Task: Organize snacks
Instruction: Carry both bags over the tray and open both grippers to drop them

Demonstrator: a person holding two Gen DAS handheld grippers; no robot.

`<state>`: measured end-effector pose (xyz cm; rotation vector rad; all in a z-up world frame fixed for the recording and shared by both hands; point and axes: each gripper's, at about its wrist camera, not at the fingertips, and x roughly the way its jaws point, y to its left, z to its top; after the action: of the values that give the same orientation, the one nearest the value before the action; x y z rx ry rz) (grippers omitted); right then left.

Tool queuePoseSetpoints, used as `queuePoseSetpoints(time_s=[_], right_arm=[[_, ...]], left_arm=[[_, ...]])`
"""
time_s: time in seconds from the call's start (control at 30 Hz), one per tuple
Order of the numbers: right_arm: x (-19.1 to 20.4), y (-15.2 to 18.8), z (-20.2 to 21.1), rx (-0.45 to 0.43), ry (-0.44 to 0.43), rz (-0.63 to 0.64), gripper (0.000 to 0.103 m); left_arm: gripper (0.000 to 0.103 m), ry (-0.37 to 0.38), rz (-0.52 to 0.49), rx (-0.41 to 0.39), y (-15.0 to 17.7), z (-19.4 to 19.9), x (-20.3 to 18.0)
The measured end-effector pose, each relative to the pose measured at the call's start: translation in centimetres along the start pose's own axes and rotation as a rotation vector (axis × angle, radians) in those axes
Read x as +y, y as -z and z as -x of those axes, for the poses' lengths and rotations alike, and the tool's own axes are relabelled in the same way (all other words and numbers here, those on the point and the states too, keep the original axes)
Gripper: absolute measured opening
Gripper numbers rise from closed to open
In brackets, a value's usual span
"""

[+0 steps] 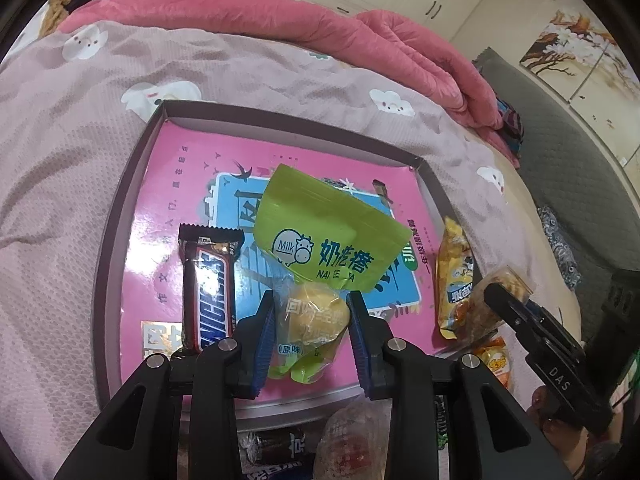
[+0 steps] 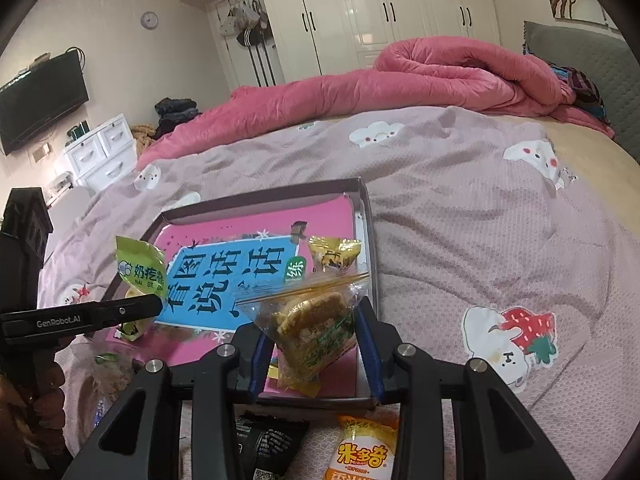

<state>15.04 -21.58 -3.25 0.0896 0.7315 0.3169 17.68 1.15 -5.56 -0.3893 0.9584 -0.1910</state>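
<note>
Green packet [image 1: 320, 240] in left tool [image 1: 312, 320]; biscuit pack [image 2: 312, 320] perhaps over tray rim [image 2: 370, 216].

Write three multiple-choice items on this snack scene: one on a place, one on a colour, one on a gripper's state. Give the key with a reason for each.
1. Where does the Snickers bar lie?
A. On the pink quilt
B. In the shallow box, left of the green packet as the left wrist view shows it
C. Between the right gripper's fingers

2. What colour is the top of the packet that the left gripper holds?
A. Light green
B. Red
C. Black

3. How does the right gripper stand?
A. Wide open and empty
B. Out of view
C. Closed on a clear bag of crumbly biscuit

Key: 1 B, the bar rests on the pink floor inside the box. 2 A, the printed header with the cow is light green. 3 C, both blue pads press the bag's sides over the box.
</note>
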Motion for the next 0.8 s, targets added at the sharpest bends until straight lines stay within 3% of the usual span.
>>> queuePoseSetpoints(time_s=[0.2, 0.8], right_arm=[[-0.5, 0.3, -0.9, 0.029, -0.017, -0.037, 0.039], [1.6, 0.6, -1.4, 0.059, -0.068, 0.015, 0.039]], left_arm=[[0.035, -0.001, 0.001, 0.010, 0.0, -0.5, 0.1], [0.035, -0.009, 0.002, 0.045, 0.2, -1.9, 0.0]])
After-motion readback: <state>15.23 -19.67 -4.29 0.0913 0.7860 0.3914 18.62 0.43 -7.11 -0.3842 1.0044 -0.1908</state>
